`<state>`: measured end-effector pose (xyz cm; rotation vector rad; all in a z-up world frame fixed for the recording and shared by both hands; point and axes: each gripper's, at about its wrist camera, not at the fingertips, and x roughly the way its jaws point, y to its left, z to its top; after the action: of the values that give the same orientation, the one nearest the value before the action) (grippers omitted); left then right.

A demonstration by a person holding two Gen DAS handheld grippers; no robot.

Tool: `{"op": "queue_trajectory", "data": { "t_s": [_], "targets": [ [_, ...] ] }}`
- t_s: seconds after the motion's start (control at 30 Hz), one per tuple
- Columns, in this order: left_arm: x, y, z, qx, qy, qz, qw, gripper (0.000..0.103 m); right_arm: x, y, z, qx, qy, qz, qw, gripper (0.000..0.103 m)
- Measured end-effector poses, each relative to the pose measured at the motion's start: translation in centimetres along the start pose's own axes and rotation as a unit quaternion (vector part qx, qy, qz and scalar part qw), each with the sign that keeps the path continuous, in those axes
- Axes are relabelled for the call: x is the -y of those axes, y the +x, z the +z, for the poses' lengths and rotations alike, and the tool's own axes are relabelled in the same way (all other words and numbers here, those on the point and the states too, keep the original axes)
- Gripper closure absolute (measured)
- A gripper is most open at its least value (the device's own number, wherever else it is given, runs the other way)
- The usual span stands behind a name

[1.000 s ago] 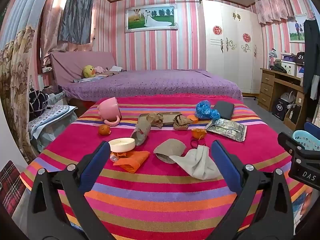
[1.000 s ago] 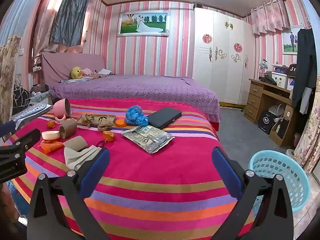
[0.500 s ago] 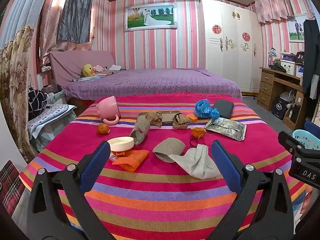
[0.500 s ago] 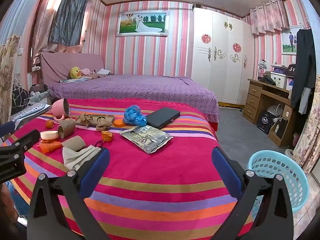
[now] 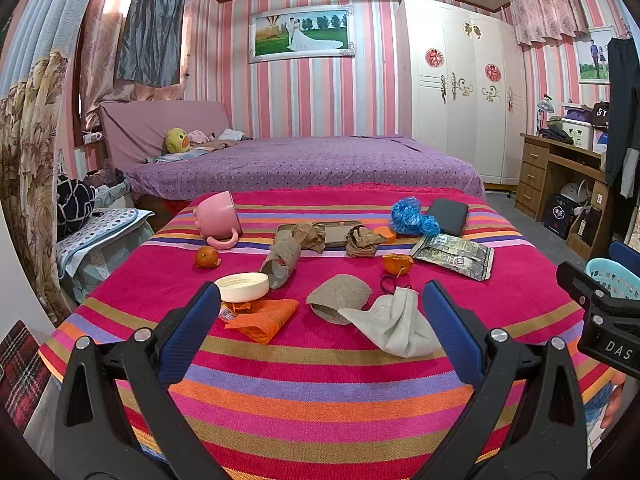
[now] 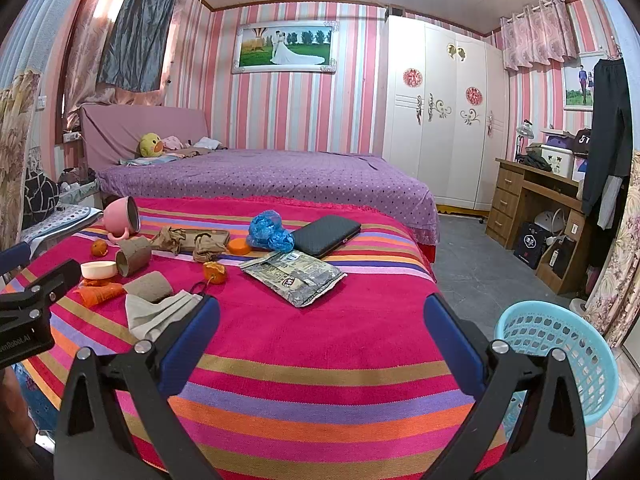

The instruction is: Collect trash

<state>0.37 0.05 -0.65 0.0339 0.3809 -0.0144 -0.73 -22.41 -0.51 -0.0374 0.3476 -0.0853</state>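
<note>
Trash lies on a striped cloth-covered table [image 5: 320, 392]: a grey cloth mask [image 5: 396, 324], a flattened cardboard tube [image 5: 340, 296], an orange wrapper [image 5: 264, 318], a white lid [image 5: 242, 286], a cardboard roll [image 5: 282, 260], orange peel [image 5: 398, 264], a silver foil packet [image 5: 454, 256] and a blue plastic bag [image 5: 410, 216]. My left gripper [image 5: 316, 320] is open and empty, just short of the mask. My right gripper [image 6: 320, 328] is open and empty over the table's near right part. A light blue basket [image 6: 560, 356] stands on the floor at the right.
A pink cup [image 5: 218, 216] lies on its side at the back left, near a whole orange [image 5: 207, 258]. A black case [image 5: 448, 216] and a tray [image 5: 340, 234] with crumpled brown paper sit at the back. A purple bed [image 5: 304, 164] stands behind; a wooden desk [image 6: 536, 208] at right.
Both views have shifted only slightly. Both grippers stay open and empty, and nothing on the table has moved.
</note>
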Motion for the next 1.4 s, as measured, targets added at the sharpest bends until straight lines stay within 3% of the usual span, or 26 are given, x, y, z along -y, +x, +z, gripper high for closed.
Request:
{"op": "queue_trajectory", "data": {
  "t_s": [1.4],
  "targets": [
    [-0.04, 0.37, -0.38, -0.005, -0.001, -0.003, 1.0000, 0.005, -0.09, 0.23, -0.39, -0.007, -0.002, -0.003, 1.000, 0.004]
  ]
}}
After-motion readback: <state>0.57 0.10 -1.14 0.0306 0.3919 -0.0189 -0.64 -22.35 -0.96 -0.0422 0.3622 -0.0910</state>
